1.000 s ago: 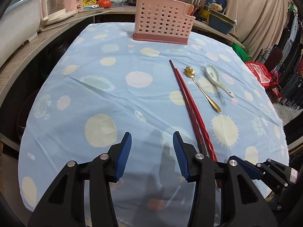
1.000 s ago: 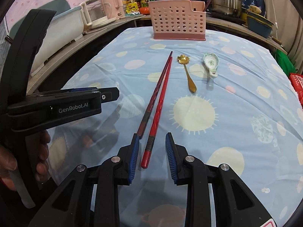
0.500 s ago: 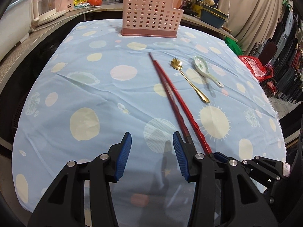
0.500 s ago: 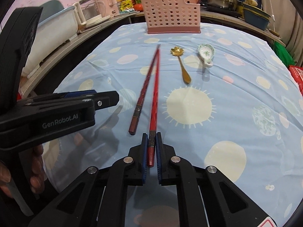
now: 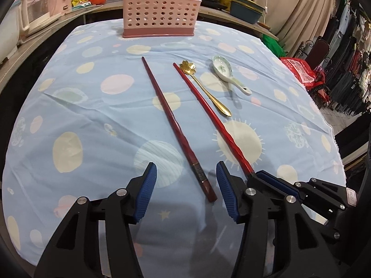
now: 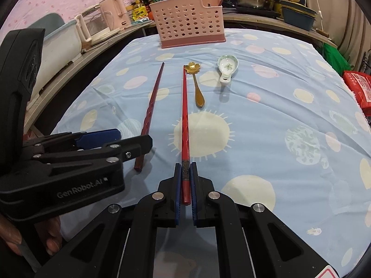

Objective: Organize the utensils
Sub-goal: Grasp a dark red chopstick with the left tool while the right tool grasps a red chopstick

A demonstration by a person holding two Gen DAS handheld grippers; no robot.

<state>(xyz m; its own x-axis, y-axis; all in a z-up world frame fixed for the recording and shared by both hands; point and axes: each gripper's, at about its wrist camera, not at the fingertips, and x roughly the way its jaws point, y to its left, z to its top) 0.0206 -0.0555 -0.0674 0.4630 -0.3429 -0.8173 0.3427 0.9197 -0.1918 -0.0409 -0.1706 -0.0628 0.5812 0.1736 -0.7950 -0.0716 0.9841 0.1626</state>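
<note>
A cluttered counter [image 5: 222, 15] (pots, bottles, a kettle) curves behind the cloth-covered table [image 5: 69, 106].

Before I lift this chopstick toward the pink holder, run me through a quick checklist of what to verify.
1. Right gripper clamped on the bright red chopstick: ok, pads press its near end.
2. Chopstick tip clear of the gold spoon: not ok, the tip lies right against the bowl.
3. Left gripper free: ok, jaws opening, the dark red chopstick between them untouched.
4. Pink holder upright: ok.
5. Room inside the holder: cannot tell.
</note>
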